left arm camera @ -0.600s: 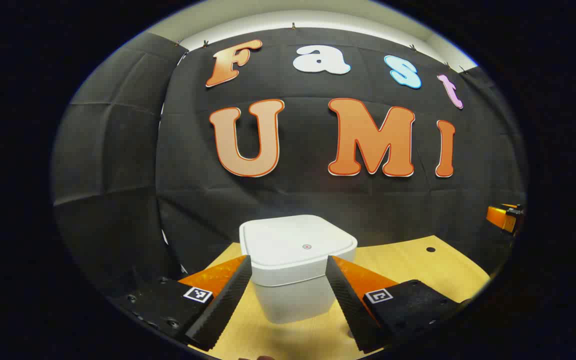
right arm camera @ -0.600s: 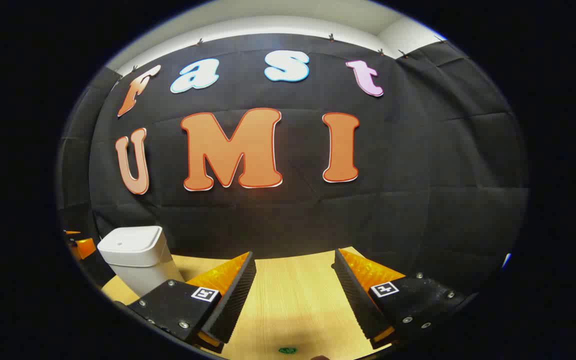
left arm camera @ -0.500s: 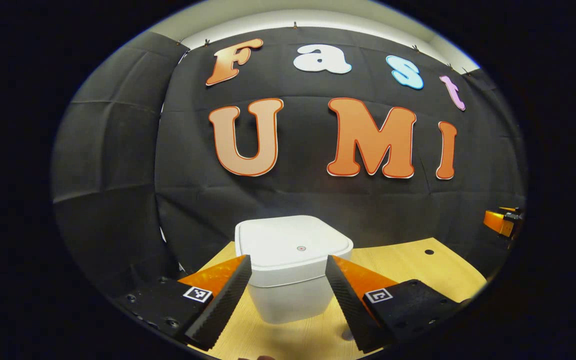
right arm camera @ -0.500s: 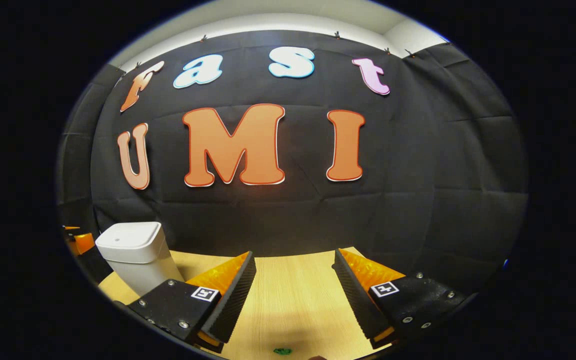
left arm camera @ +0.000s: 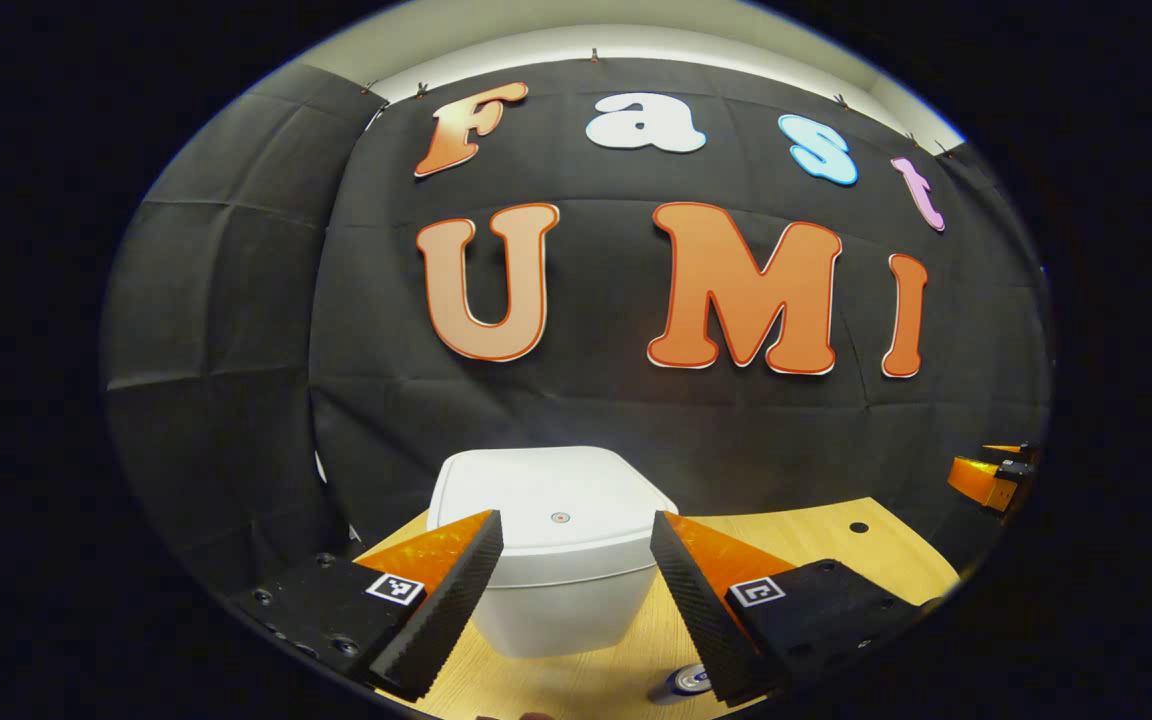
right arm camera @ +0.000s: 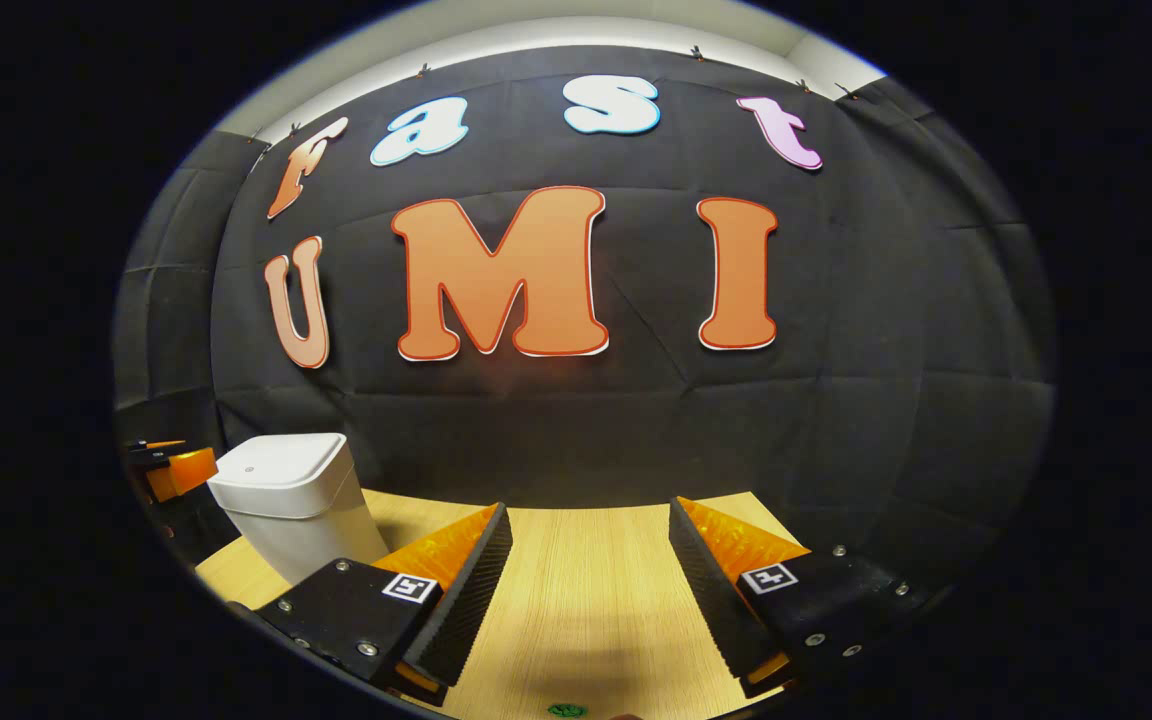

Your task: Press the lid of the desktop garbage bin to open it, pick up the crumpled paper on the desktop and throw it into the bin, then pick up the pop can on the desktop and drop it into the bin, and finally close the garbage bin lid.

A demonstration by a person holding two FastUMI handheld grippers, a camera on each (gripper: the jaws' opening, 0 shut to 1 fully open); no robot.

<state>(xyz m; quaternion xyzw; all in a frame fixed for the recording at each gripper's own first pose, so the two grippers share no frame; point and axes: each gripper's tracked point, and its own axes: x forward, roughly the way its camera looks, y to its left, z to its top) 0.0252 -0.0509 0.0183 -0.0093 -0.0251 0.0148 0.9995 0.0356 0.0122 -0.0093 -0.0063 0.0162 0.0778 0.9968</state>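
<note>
Holding both hand-held grippers spread and empty, above the bench (right arm camera: 576,590).

Left hand-held gripper (left arm camera: 576,590): fingers wide apart, nothing between them. Just below its right finger, at the bottom edge of the left gripper view, a small round metallic end (left arm camera: 688,682) lies on the bench; I judge it to be the pop can, but too little of it is visible to be sure. Directly ahead, framed between the two fingers, stands the white garbage bin (left arm camera: 556,600). Its lid (left arm camera: 546,510) is down and flush, with a small red dot (left arm camera: 559,518) near the centre. Neither finger touches the bin.

Right hand-held gripper (right arm camera: 586,590): also spread, gripping nothing, with bare bench ahead of it. A small green object (right arm camera: 566,711) sits at the very bottom edge, below the fingers; too small to identify. The bin stands far off to this gripper's left, and beyond it the tip of the left hand-held gripper is visible. Crumpled paper: not located from either gripper.

Step in hand, by my judgement: the first one, pressing the lid open. Nothing binned yet.

Next move calls for bringing the left gripper forward and down so a fingertip lands on the lid, probably at the dot, with a firm, short press. Risk: pushing the light bin backward instead of releasing the lid.
</note>
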